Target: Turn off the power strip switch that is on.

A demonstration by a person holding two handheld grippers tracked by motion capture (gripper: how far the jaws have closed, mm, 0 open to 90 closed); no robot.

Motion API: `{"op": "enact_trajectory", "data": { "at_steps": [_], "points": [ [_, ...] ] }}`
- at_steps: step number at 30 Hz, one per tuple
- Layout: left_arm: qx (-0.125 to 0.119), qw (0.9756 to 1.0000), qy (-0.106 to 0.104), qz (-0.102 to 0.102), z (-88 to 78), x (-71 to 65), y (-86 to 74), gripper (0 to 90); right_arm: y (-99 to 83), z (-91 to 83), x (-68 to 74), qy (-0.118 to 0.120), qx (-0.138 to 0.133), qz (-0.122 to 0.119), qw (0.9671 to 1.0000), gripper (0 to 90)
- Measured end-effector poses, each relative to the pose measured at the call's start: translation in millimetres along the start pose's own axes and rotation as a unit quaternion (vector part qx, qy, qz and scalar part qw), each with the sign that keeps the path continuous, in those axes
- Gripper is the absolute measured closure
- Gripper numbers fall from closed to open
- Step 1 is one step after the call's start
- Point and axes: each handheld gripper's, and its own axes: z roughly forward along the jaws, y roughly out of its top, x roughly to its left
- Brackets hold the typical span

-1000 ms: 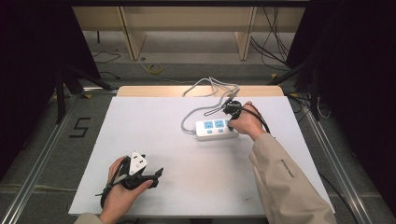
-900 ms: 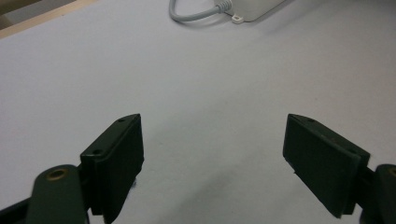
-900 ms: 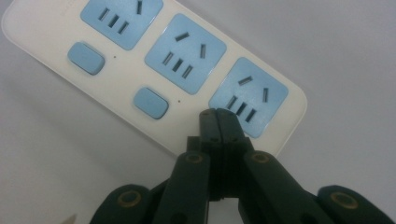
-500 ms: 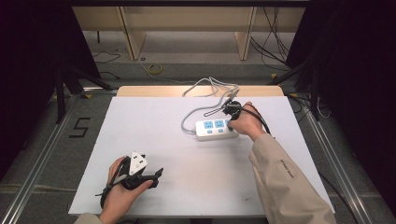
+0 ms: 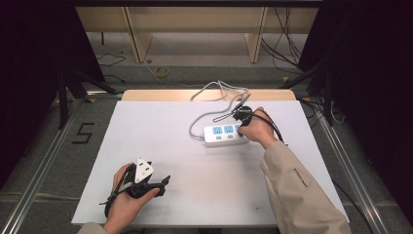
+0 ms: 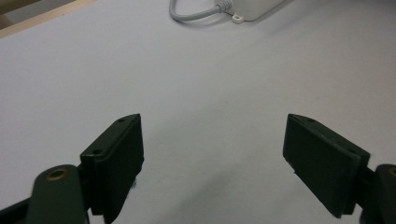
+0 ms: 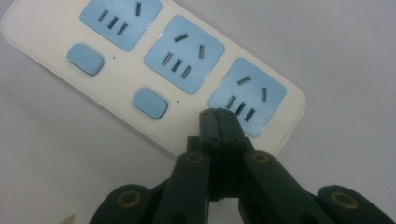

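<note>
White tabletop [image 5: 195,146] stretches under both my hands, with a bare floor and wooden legs beyond its far edge. On it lies the power strip [image 5: 225,134], white with three blue sockets and blue switches, toward the far right part of the table, its grey cord [image 5: 214,92] looping away over the far edge. My right gripper [image 7: 218,113] hangs right over the strip's right end, its tips pointing down at the spot where the third switch would sit, beside the last socket; whether the tips touch the casing I cannot tell. Its jaws are pressed together with nothing between them. My left gripper [image 5: 164,181] rests well away from the strip, near the table's front edge and to the strip's left, lying low over the surface. Its jaws stand wide apart with only bare table between them; from there the strip's cord end [image 6: 233,11] shows far ahead
</note>
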Motion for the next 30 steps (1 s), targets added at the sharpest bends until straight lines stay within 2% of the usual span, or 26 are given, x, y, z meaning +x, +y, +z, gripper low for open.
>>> {"op": "enact_trajectory", "data": {
  "at_steps": [3,5,9,20,22,30],
  "points": [
    [0.000,1.0000,0.000,0.000,-0.1,-0.1,0.0,20.0,-0.6,-0.1,0.3,-0.002,-0.003,-0.001,1.0000,90.0],
    [0.000,1.0000,0.000,0.000,-0.2,0.1,0.0,20.0,-1.0,-2.8,-0.4,-0.003,-0.016,0.003,0.9999,90.0],
    [0.001,1.0000,0.000,0.000,-0.2,-0.1,0.1,20.0,-3.7,-5.6,-1.8,-0.001,-0.017,0.005,0.9998,90.0],
    [0.003,1.0000,-0.001,-0.002,0.7,0.3,-0.6,20.0,-20.6,-16.0,-2.1,0.008,-0.045,0.007,0.9989,90.0],
    [0.004,1.0000,-0.002,-0.004,0.7,0.2,-0.9,20.0,-26.2,-19.1,-0.6,0.012,-0.053,0.007,0.9985,90.0],
    [0.011,0.9999,-0.005,-0.002,1.7,0.4,-1.5,19.9,-55.1,-25.2,4.3,0.026,-0.078,0.009,0.9966,80.4]
  ]
}}
